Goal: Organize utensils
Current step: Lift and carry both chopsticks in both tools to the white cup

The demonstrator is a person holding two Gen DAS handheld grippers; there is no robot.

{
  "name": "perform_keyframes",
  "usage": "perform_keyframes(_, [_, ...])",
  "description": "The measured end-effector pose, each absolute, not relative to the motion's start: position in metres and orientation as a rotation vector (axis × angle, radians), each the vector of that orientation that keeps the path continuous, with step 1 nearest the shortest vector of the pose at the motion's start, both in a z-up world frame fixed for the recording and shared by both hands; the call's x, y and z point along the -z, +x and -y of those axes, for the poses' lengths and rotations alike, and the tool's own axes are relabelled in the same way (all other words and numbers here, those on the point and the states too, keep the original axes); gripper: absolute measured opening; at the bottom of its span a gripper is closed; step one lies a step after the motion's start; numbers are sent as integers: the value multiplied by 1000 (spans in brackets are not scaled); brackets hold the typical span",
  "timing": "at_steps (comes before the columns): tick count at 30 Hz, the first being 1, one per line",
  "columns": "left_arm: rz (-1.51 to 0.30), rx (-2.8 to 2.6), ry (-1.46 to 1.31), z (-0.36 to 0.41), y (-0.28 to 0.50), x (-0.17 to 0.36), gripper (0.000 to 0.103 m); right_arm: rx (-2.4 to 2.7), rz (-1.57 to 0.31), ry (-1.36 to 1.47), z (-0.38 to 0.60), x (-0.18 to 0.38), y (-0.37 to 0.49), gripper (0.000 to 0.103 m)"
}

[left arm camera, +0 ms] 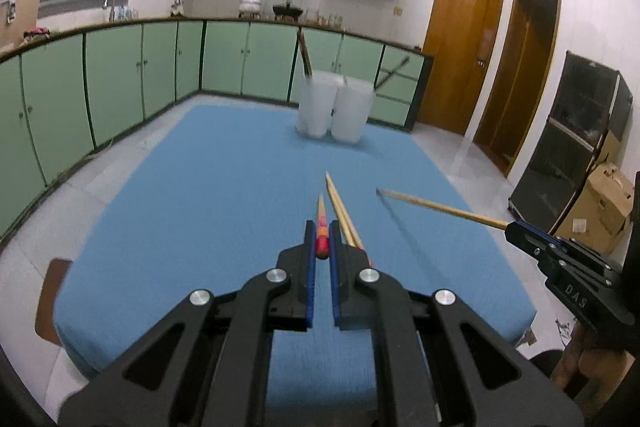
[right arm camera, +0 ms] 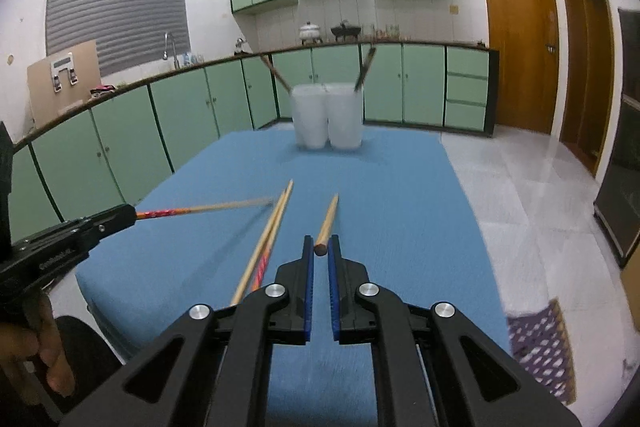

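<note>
My left gripper [left arm camera: 322,233] is shut on a red-handled chopstick [left arm camera: 321,227] and holds it above the blue table; the same chopstick shows in the right wrist view [right arm camera: 208,208]. My right gripper [right arm camera: 321,247] is shut on a plain wooden chopstick [right arm camera: 327,223], which also shows in the left wrist view [left arm camera: 440,207]. Two more chopsticks [right arm camera: 268,235] lie on the cloth between the grippers. Two white cups [right arm camera: 327,121] stand at the far end, each with a dark utensil sticking out.
The blue cloth [left arm camera: 208,195] covers the table. Green kitchen cabinets [left arm camera: 120,75] run along the left and back. Wooden doors [right arm camera: 520,35] are at the right. A black case [left arm camera: 576,131] and a cardboard box [left arm camera: 600,211] stand on the floor at the right.
</note>
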State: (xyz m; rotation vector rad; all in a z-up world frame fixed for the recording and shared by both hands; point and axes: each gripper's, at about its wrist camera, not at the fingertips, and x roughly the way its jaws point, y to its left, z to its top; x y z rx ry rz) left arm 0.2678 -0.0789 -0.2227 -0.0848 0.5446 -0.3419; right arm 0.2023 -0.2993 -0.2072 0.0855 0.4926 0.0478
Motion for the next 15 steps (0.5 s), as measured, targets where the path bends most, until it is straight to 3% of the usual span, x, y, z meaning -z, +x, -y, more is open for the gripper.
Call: perform_keyframes(15, [-536,438,1,86,350,146,5,-148,-624,28,317,113,303,7])
